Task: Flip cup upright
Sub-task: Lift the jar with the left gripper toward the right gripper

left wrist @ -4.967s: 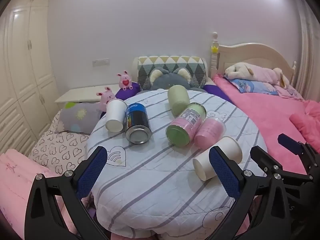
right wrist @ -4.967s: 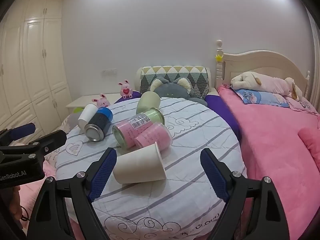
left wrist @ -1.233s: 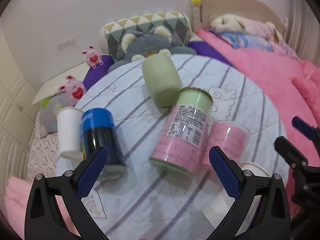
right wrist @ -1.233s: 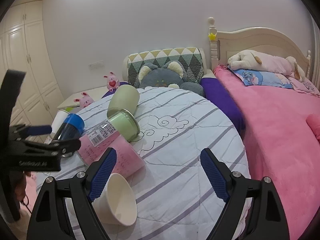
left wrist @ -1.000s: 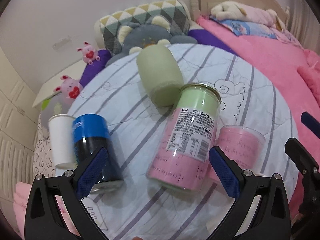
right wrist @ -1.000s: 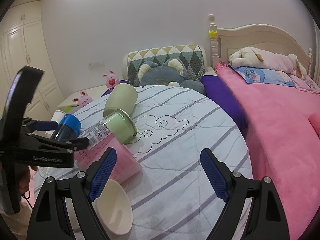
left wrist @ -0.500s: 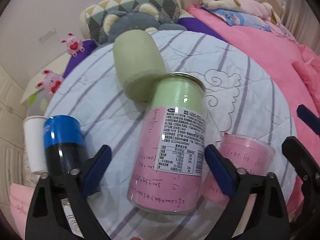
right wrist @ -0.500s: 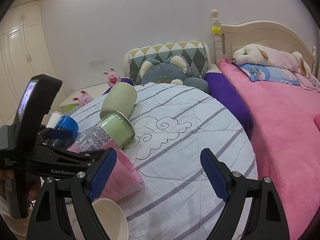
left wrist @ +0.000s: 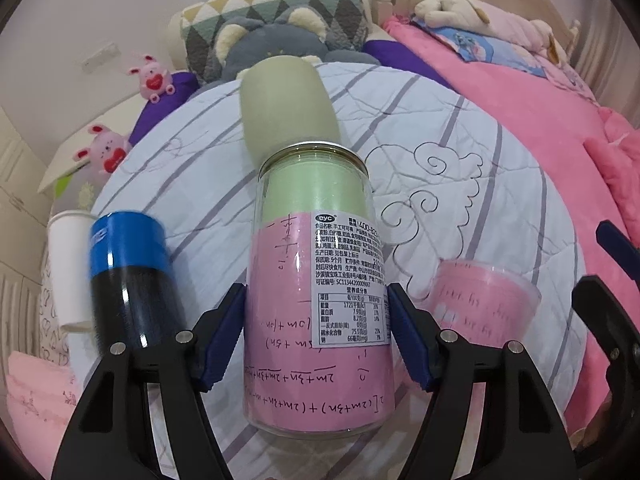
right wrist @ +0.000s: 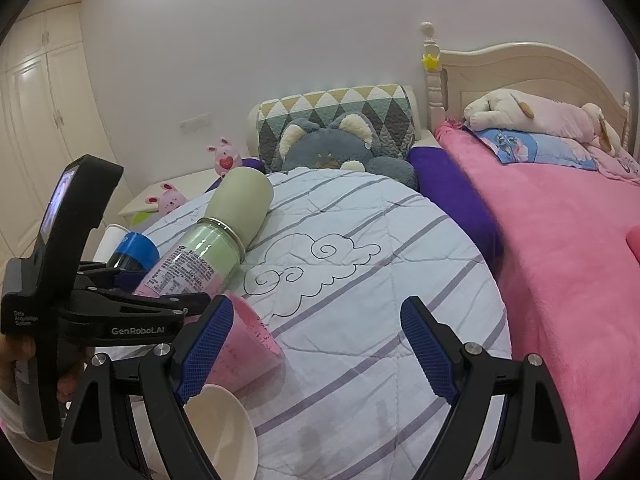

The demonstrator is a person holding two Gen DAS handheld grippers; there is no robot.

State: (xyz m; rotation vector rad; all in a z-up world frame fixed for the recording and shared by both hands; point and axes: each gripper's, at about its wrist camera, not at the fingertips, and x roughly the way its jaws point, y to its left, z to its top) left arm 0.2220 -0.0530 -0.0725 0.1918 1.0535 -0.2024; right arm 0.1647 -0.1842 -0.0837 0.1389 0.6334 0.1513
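A clear jar with pink and green lining and a white label [left wrist: 316, 300] lies on its side on the round quilted table [left wrist: 460, 184]. My left gripper [left wrist: 316, 340] is shut on its lower body, both blue pads against its sides. The jar also shows in the right wrist view [right wrist: 192, 264], held by the left gripper [right wrist: 132, 308]. My right gripper [right wrist: 316, 352] is open and empty above the table's near edge. A pink cup [left wrist: 484, 300] lies on its side to the jar's right, and a white paper cup [right wrist: 224, 436] lies by my right gripper's left finger.
A sage-green cup [left wrist: 288, 104] lies on its side touching the jar's far end. A blue-capped dark can [left wrist: 132, 280] and a white cup [left wrist: 68, 264] lie at the left. A pink bed [right wrist: 568, 248] is at the right, plush toys and a pillow behind the table.
My left gripper has moved forward and down over the jar and closed on it. The right gripper has shifted slightly and stays open.
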